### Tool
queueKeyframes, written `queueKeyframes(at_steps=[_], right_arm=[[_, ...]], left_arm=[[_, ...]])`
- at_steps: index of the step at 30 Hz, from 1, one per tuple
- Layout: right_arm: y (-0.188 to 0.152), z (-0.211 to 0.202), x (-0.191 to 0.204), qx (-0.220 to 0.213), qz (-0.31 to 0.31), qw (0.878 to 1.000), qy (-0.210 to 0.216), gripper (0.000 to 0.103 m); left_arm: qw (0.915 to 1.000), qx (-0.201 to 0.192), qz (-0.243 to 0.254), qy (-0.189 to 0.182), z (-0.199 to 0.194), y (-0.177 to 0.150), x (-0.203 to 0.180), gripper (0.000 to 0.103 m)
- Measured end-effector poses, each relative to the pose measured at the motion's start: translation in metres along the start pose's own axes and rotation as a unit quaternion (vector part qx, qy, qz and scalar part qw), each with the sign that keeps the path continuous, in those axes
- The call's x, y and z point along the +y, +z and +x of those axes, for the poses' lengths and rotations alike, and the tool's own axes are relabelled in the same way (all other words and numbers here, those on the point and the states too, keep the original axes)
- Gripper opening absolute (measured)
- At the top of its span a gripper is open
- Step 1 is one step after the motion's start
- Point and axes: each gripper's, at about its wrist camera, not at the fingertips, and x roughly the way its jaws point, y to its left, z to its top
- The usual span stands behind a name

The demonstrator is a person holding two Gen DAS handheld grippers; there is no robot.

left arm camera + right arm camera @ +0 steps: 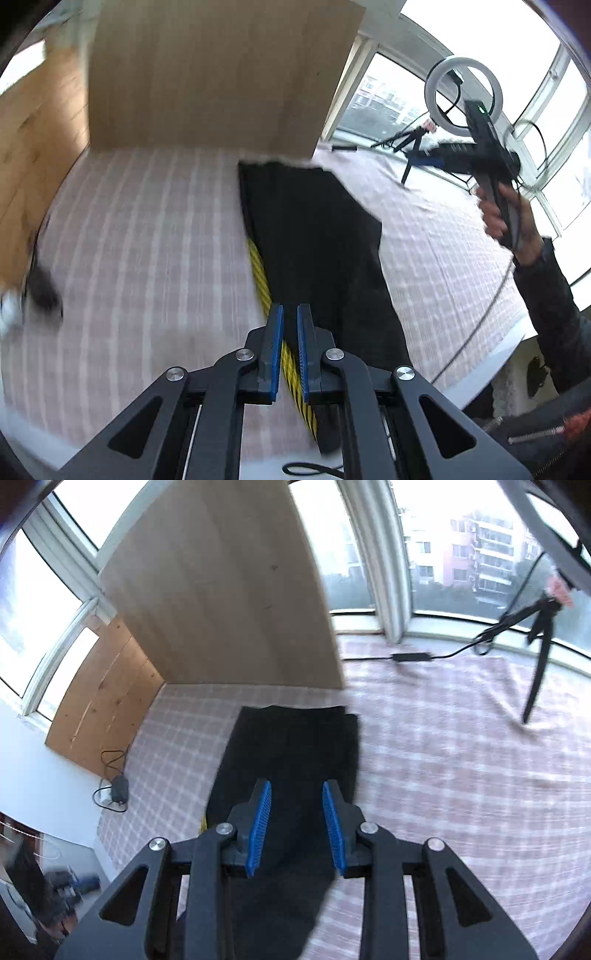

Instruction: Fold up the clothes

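Note:
A long black garment with a yellow-and-black striped edge lies lengthwise on a pink plaid sheet. My left gripper is shut on the striped edge at the garment's near end, and the stripe runs between the blue pads. My right gripper hovers open over the near half of the same garment with nothing between its fingers. In the left wrist view a hand holds the right gripper's handle raised to the right of the garment.
An upright wooden board stands just past the garment's far end. A ring light on a tripod stands at the far right by the windows. A black adapter with a cable lies at the left edge. The bed edge drops off at right.

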Motion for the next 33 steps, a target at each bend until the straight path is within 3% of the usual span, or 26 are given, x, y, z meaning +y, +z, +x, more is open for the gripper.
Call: queueKeyframes(at_steps=[5, 13, 21, 26, 29, 33], right_arm=[[0.015, 0.010, -0.019, 0.003, 0.003, 0.999, -0.032, 0.030], [0.034, 0.120, -0.052, 0.067, 0.018, 0.996, -0.056, 0.031], [0.044, 0.158, -0.076, 0.071, 0.010, 0.997, -0.028, 0.031], [0.046, 0.170, -0.084, 0.066, 0.016, 0.998, 0.008, 0.031], [0.045, 0.174, -0.084, 0.069, 0.018, 0.997, 0.023, 0.031], [0.043, 0.175, -0.074, 0.065, 0.005, 0.998, 0.023, 0.031]], left_arm=[[0.9991, 0.034, 0.012, -0.020, 0.072, 0.073, 0.018, 0.007], [0.9977, 0.066, -0.004, -0.009, 0.187, 0.141, 0.046, 0.007], [0.9949, 0.089, 0.044, 0.015, 0.258, 0.170, 0.049, 0.007], [0.9898, 0.087, 0.089, 0.068, 0.269, 0.177, 0.051, 0.011], [0.9884, 0.095, 0.103, 0.059, 0.275, 0.179, 0.049, 0.016], [0.9817, 0.102, 0.126, 0.099, 0.287, 0.179, 0.043, 0.017]])
